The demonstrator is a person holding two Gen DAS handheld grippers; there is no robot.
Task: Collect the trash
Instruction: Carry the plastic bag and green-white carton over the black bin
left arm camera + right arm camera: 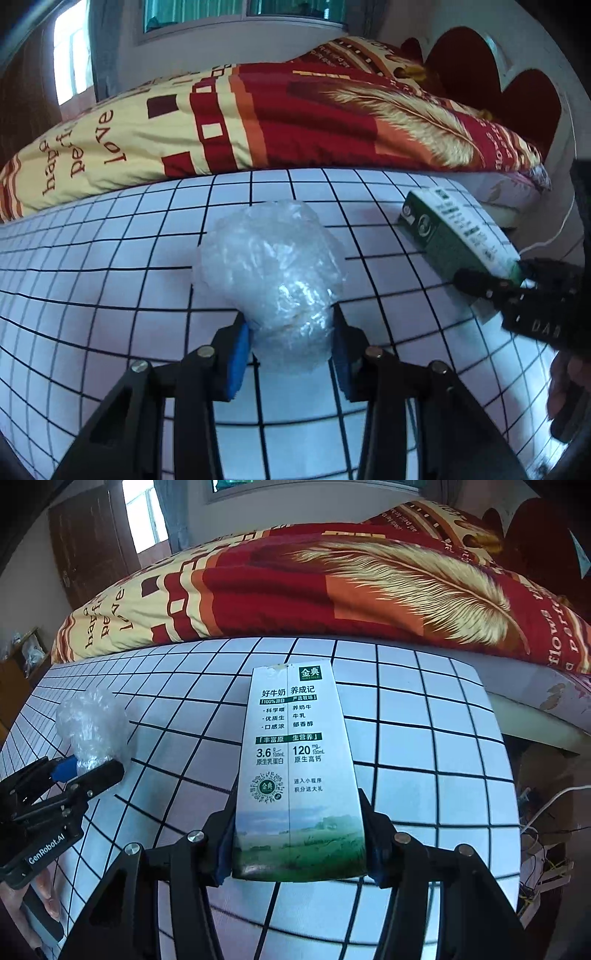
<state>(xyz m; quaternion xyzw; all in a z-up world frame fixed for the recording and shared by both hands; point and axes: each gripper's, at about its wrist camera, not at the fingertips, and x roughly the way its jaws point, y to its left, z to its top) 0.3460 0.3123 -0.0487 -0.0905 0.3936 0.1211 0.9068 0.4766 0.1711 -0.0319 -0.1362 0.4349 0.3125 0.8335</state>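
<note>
A crumpled clear plastic bag point(273, 273) lies on the white grid-patterned table point(110, 295). My left gripper point(291, 350) is shut on the bag's near end, its blue pads point(238, 354) pressed against both sides. The bag point(92, 727) and left gripper point(88, 768) also show at the left of the right wrist view. A green and white milk carton point(295, 768) lies flat on the table point(443, 757). My right gripper point(299, 849) is shut on the carton's near end. The carton point(454, 232) and right gripper point(495, 284) show at the right of the left wrist view.
A bed with a red and cream quilt point(258, 122) runs along the table's far edge. A red headboard point(517, 85) is at the far right. Cables and clutter point(546, 849) lie on the floor past the table's right edge. A wooden door point(85, 542) stands far left.
</note>
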